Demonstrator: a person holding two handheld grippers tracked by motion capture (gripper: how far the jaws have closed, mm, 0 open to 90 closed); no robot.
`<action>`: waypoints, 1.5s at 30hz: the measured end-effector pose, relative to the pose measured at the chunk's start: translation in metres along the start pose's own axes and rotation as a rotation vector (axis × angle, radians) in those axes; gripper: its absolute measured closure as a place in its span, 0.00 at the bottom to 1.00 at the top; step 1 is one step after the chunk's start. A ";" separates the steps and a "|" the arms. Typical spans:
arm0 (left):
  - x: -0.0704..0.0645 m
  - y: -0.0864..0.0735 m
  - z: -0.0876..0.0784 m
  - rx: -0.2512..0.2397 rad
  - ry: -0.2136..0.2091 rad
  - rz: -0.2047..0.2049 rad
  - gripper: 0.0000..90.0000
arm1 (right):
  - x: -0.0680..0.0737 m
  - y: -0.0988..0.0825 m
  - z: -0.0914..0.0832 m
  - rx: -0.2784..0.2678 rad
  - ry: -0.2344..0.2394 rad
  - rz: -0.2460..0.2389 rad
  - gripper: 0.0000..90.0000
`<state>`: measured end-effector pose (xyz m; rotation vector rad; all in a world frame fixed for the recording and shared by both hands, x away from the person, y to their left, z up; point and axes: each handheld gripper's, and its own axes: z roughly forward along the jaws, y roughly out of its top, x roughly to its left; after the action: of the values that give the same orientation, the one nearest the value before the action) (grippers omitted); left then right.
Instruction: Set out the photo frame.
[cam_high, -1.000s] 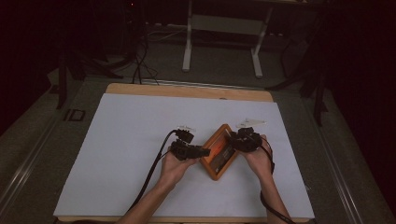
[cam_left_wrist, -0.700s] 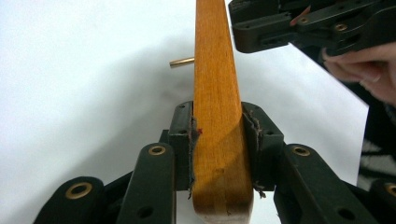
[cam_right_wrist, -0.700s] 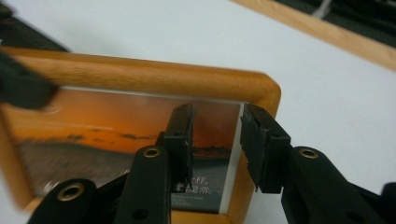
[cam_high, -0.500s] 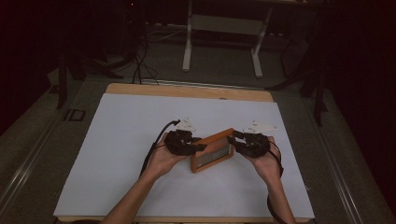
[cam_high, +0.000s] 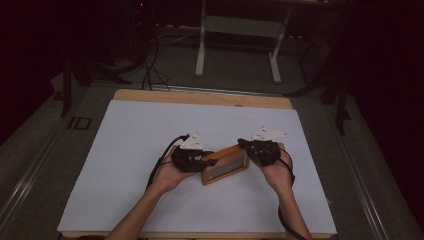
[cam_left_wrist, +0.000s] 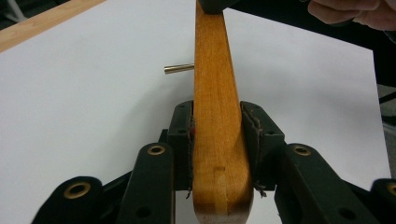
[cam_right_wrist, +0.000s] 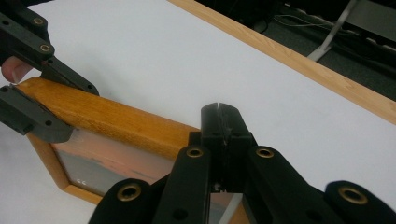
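Left gripper (cam_high: 209, 161): clamped on the left end of the wooden picture frame (cam_high: 225, 165), jaws pressing both faces of the rail, as seen up close in the left gripper view. Frame held up off the white tabletop (cam_high: 150, 135), tilted, between the two grippers. Small brass pin (cam_left_wrist: 180, 68) sticking out just left of the frame in that view; purpose unclear.

Likely light and stiff: solid varnished wood, smooth enough to slip under a weak pinch, so grip firmly across the flat of the rail. Glass pane (cam_right_wrist: 107, 168) inside the frame probably fragile; keep the pads on wood, never on the pane, and avoid twisting one end against the other or knocking a corner.

Right gripper (cam_high: 246, 146): at the right end of the frame, jaws clenched tight on each other in the right gripper view, tips rising behind the top rail. Cannot tell whether anything thin is caught between them.
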<state>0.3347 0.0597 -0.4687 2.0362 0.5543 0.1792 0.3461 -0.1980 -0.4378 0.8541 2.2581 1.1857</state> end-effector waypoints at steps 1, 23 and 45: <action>0.001 -0.001 0.000 -0.011 -0.024 -0.016 0.68 | 0.000 0.000 0.000 0.000 -0.001 0.000 1.00; -0.005 -0.046 0.007 0.013 0.029 -0.059 0.76 | 0.003 0.005 0.007 0.011 0.010 -0.027 1.00; 0.015 0.028 -0.048 0.077 -0.102 0.052 0.77 | 0.014 0.023 -0.015 -0.043 0.218 -0.108 0.62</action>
<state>0.3403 0.0930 -0.4213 2.1232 0.4512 0.0853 0.3337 -0.1867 -0.4124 0.6041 2.4066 1.3274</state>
